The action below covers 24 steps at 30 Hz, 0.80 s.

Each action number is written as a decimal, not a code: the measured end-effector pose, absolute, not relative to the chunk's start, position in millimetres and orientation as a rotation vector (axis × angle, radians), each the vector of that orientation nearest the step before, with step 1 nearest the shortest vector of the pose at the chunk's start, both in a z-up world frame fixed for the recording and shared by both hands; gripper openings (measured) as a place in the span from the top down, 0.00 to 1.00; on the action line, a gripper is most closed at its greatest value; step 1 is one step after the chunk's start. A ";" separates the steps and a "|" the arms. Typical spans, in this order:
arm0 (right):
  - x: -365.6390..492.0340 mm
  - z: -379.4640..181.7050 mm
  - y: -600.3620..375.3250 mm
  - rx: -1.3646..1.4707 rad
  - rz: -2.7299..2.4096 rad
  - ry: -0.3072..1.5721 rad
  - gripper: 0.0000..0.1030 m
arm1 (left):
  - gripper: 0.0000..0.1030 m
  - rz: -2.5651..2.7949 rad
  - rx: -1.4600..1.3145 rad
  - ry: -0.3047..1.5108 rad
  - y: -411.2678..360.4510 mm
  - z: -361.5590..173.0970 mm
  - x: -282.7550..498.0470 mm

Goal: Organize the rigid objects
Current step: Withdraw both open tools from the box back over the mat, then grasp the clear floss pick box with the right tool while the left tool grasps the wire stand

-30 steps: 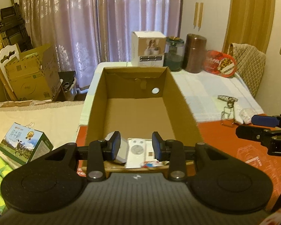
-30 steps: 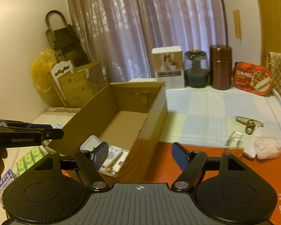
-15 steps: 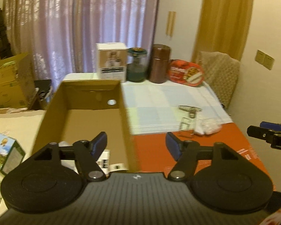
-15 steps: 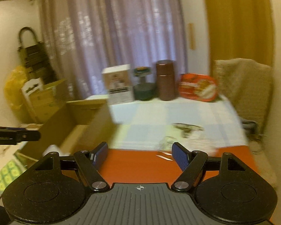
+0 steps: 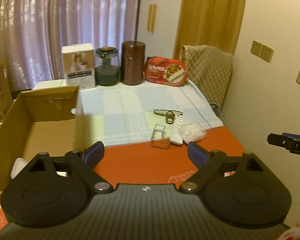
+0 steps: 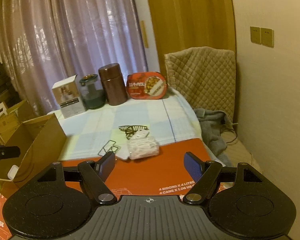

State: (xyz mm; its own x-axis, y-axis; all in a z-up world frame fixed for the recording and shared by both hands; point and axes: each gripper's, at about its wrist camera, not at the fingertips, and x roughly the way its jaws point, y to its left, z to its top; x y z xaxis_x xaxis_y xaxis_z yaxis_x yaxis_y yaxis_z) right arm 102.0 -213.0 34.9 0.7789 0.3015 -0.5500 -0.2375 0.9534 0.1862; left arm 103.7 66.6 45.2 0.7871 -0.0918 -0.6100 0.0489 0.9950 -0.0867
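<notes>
The left gripper tilts downward with its jaws opening and nothing between them, while the right gripper, likewise tilted down, holds its blue pads apart and empty.

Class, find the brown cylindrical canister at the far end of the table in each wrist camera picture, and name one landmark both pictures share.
Left wrist view: the brown canister stands upper centre, between the glass jar on its left and the red oval tin on its right.
Right wrist view: the brown canister stands left of centre, between the same two things.
Shared landmark: the red oval tin.
</notes>
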 end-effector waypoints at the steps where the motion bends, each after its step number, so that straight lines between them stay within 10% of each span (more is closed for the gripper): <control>1: 103.4 33.7 -213.9 0.109 0.296 0.613 0.29 | 0.15 -0.081 -0.061 0.662 63.2 43.6 106.6; 24: 190.7 -28.0 -190.4 0.000 0.396 0.707 0.15 | 0.13 -0.116 -0.001 0.743 21.6 -43.9 201.3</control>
